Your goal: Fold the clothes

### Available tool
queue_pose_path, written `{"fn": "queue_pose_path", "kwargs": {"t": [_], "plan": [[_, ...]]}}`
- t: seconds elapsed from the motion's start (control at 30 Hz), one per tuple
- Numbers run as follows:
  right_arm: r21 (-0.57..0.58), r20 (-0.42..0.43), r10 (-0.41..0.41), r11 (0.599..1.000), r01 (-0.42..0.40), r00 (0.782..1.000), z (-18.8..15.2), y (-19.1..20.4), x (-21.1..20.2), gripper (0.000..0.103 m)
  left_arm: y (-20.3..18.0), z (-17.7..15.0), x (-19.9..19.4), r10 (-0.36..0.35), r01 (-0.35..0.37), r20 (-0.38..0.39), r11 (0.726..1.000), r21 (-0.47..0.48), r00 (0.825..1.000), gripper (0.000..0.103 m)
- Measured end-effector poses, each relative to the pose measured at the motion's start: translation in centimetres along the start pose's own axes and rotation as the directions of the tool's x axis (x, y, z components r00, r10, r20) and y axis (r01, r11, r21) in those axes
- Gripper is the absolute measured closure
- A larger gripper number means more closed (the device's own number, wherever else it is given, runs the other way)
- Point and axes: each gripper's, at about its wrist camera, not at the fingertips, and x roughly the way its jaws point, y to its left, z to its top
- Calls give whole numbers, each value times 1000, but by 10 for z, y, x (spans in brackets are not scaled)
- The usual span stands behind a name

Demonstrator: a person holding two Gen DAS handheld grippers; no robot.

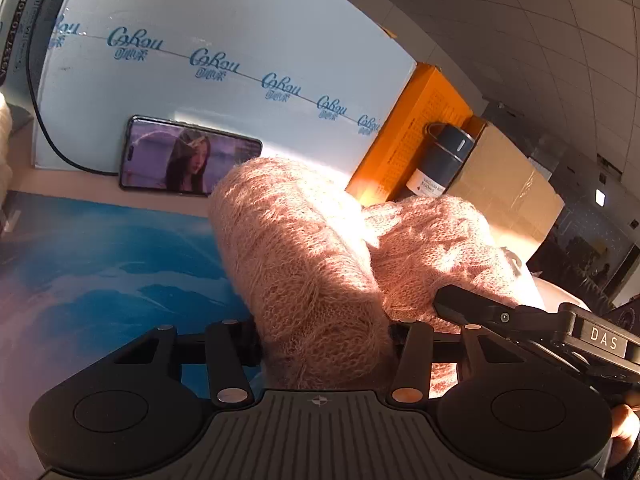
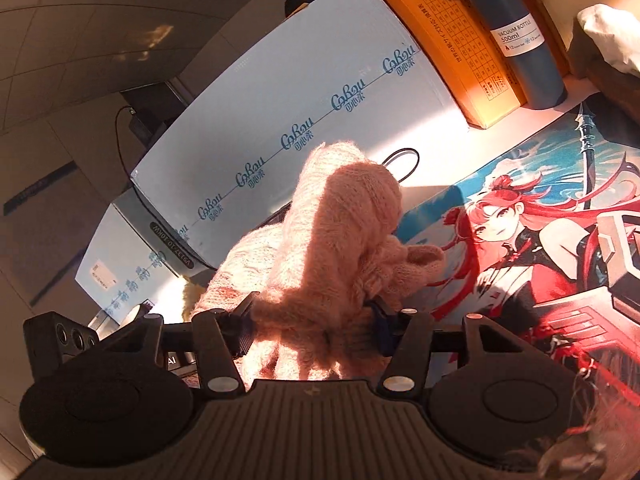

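A fuzzy pink knitted sweater (image 1: 312,248) is bunched up and lifted off the desk mat. My left gripper (image 1: 326,340) is shut on a thick fold of it, and the knit hides the fingertips. My right gripper (image 2: 312,336) is shut on another bunch of the same sweater (image 2: 336,248), which hangs over its fingers. In the left wrist view the right gripper (image 1: 520,316) shows at the right edge, pressed against the sweater.
A printed blue desk mat (image 1: 100,264) with a red-haired anime figure (image 2: 532,248) covers the desk. Behind stand a pale blue carton (image 1: 240,60), a phone (image 1: 188,156) leaning on it, an orange box (image 1: 412,136), a dark vacuum bottle (image 2: 516,36) and a cardboard box (image 1: 504,184).
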Motion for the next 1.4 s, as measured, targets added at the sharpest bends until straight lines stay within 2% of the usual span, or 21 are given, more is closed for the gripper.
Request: {"fn": "queue_pose_path", "kwargs": {"t": [0.13,0.23,0.3,0.4,0.53,0.63,0.7,0.77,0.87,0.97,1.07,1.13,1.23,1.37,1.4], "plan": [[-57,-17,100,993,-101,995,5,38,20,54,27,16,-50,30,-36,141,999,39,990,56],[-107,-29,186,976,-188,982,9,71,38,54,60,24,-84,-1,8,238,1000,-29,971,56],[-127,-37,249,959,-252,968,12,91,50,54,80,27,-106,-9,31,305,997,-67,952,56],[-177,-58,309,933,-315,949,16,123,76,55,107,30,-133,4,35,421,996,-86,907,56],[-225,-87,385,891,-394,919,14,163,113,55,139,23,-163,90,1,522,985,-171,848,56],[-257,-136,436,852,-457,890,5,195,153,55,164,18,-185,158,-18,588,971,-237,794,56],[-277,-165,444,836,-474,881,-3,212,179,55,180,15,-199,205,-27,626,959,-281,753,55],[-296,-194,449,821,-488,872,-12,228,205,55,199,13,-205,275,-47,622,933,-357,734,55],[-291,-225,425,829,-477,877,-25,238,240,55,219,11,-204,381,-110,596,891,-440,707,55],[-310,-219,341,864,-397,914,-37,240,269,55,226,13,-196,502,-227,563,844,-486,657,45],[-318,-194,213,910,-267,958,-46,232,290,55,233,11,-193,608,-317,512,776,-545,607,18],[-282,-214,159,935,-217,964,-47,221,300,52,237,10,-191,673,-373,474,723,-581,567,16],[-269,-242,141,941,-206,960,-50,208,313,49,245,13,-180,753,-499,353,641,-583,556,10],[-331,-234,111,925,-186,966,-56,216,313,45,246,15,-173,807,-591,299,580,-560,510,3],[-337,-228,112,923,-187,967,-57,217,313,42,244,14,-175,808,-590,305,580,-561,505,3]]}}
